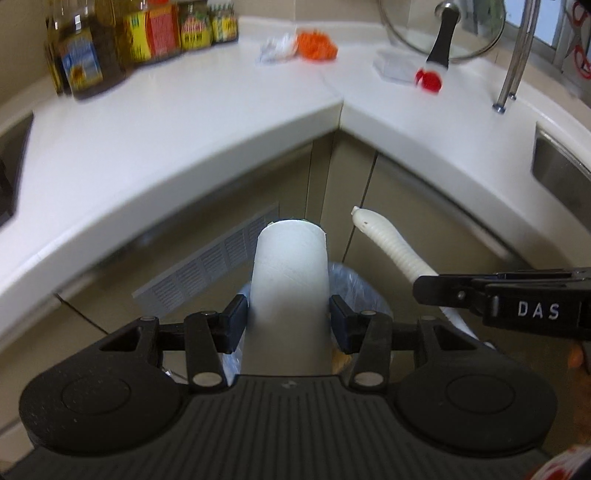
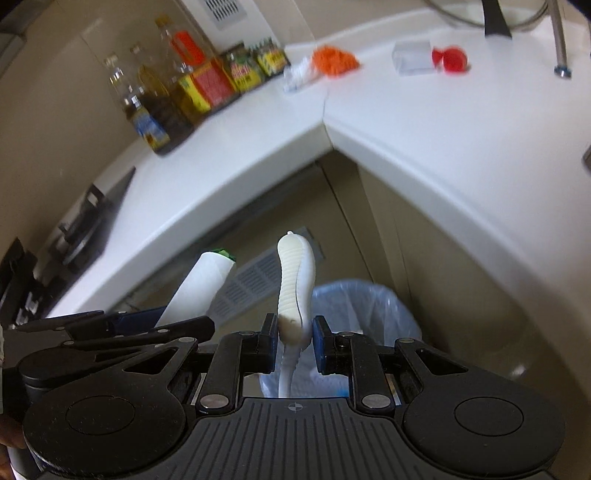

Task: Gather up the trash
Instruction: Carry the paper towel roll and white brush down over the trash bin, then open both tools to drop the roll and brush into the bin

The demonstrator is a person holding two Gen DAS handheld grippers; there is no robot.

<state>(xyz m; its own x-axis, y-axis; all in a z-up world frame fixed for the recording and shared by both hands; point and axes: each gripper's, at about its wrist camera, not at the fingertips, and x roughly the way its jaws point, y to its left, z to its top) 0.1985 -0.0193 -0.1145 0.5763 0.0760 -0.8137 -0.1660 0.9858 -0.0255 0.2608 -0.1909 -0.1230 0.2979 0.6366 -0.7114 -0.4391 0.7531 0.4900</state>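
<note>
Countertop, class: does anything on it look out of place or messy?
Yes. A crumpled white wrapper and a loose orange heap lie near the counter's back corner, apart from the bottles lined up at the wall.

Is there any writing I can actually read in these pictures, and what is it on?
"DAS": white letters on the side of the right gripper, seen from the left wrist view.
Labels on the bottles and jars at the back of the counter: blurred, unreadable.
Nothing else carries text.
</note>
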